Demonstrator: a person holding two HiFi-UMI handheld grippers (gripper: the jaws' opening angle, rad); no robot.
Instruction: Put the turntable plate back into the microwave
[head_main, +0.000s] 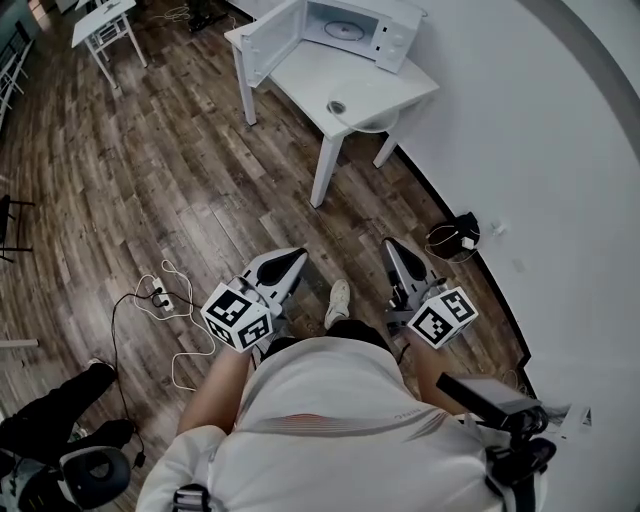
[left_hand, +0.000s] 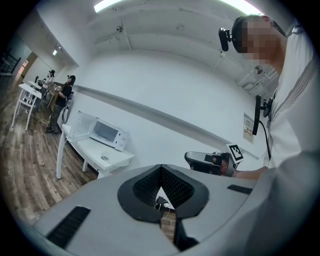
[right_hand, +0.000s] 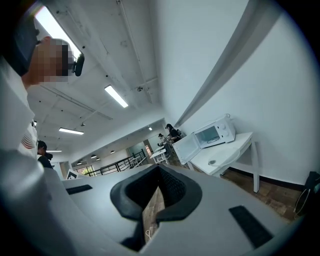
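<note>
Holds left gripper (head_main: 295, 256) low over wood floor (head_main: 150, 180), jaws pressed together, nothing between them; holds right gripper (head_main: 392, 244) near it, likewise closed and empty; stands well apart from white table (head_main: 390, 85); shows microwave (head_main: 392, 32) on it, door (head_main: 268, 42) swung open; shows clear plate (head_main: 378, 122), apparently, on table in front of microwave, rim overhanging front edge.

A power strip (head_main: 158, 297) lies on the wood floor (head_main: 150, 170), a black bag (head_main: 465, 226) near the wall (head_main: 560, 150).
</note>
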